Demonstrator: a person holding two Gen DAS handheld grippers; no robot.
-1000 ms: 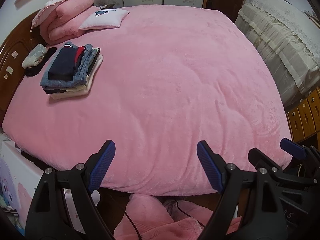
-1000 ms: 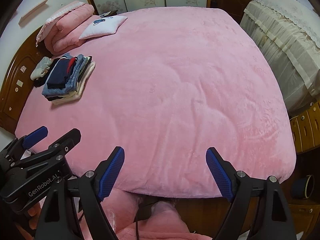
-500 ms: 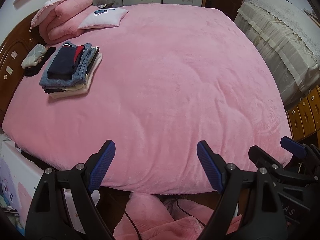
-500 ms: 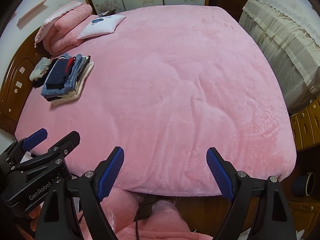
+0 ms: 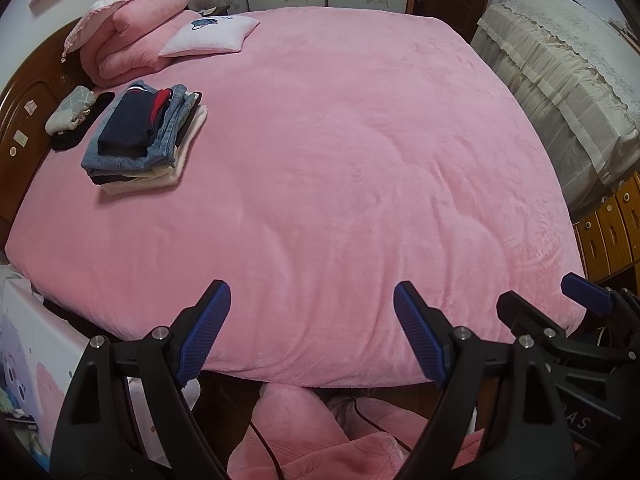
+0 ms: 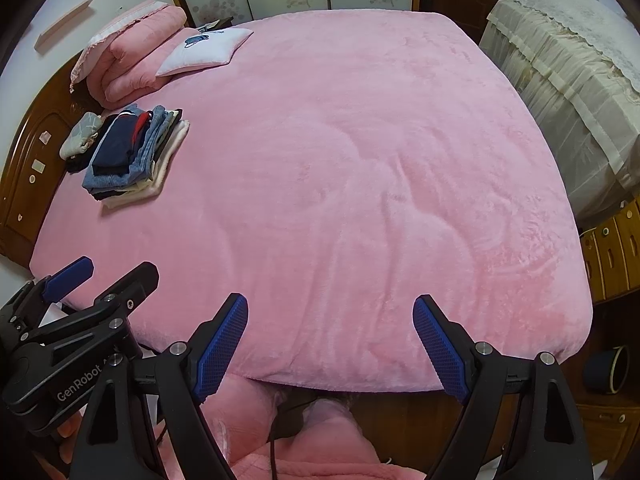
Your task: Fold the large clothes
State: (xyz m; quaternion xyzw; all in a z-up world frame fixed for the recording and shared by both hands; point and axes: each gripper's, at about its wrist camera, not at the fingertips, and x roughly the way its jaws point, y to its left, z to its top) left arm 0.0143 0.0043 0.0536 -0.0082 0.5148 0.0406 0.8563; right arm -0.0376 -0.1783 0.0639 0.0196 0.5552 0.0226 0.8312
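A stack of folded clothes [image 5: 140, 136], dark navy on top of denim and cream pieces, lies at the left of the pink bed [image 5: 340, 168]; it also shows in the right wrist view [image 6: 132, 156]. My left gripper [image 5: 312, 328] is open and empty, above the bed's near edge. My right gripper [image 6: 330, 344] is open and empty, also above the near edge. The right gripper shows at the left wrist view's right edge [image 5: 560, 320], and the left gripper shows at the right wrist view's left edge [image 6: 80, 304]. No unfolded garment lies on the bed.
A folded pink quilt [image 5: 128, 48] and a white pillow [image 5: 212, 36] lie at the head of the bed by the wooden headboard [image 5: 24, 120]. A covered piece of furniture [image 5: 560, 92] and wooden drawers [image 5: 608, 232] stand at the right. Pink fleece clothing [image 5: 304, 440] is below the grippers.
Both grippers have moved slightly forward and up over the bed's near edge. Both stay open and empty. Nothing on the bed has moved.
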